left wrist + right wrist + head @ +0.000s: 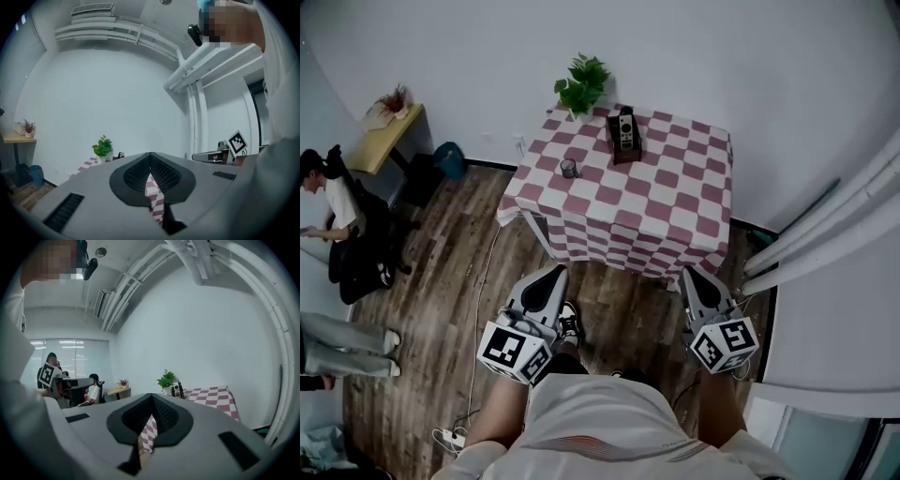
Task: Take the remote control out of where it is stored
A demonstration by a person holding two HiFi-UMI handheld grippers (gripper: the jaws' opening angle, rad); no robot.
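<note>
At the far left of the head view a seated person (pixel 330 202) works by a small side desk (pixel 382 141), well away from the task. The left gripper (pixel 554 274) is held level in front of the wearer's body, jaws clenched on nothing; its own view shows the two pads meeting at the tip, with only checked cloth visible past them. It probably sits shut because nothing is within reach yet.

Ahead stands the bench (pixel 675 211) under a red-and-white checked cloth, pushed against the wall. On it, from the left, are a small glass (pixel 569 168), a potted plant (pixel 582 84) at the back corner, and the remote control (pixel 625 131), standing upright in a dark holder (pixel 625 152) near the back edge, so its top is free to be pinched.

The right gripper (pixel 687 273) matches the left: level, jaws clenched and empty, aimed at the bench, well apart from it. The job seems to be at the approach stage.
</note>
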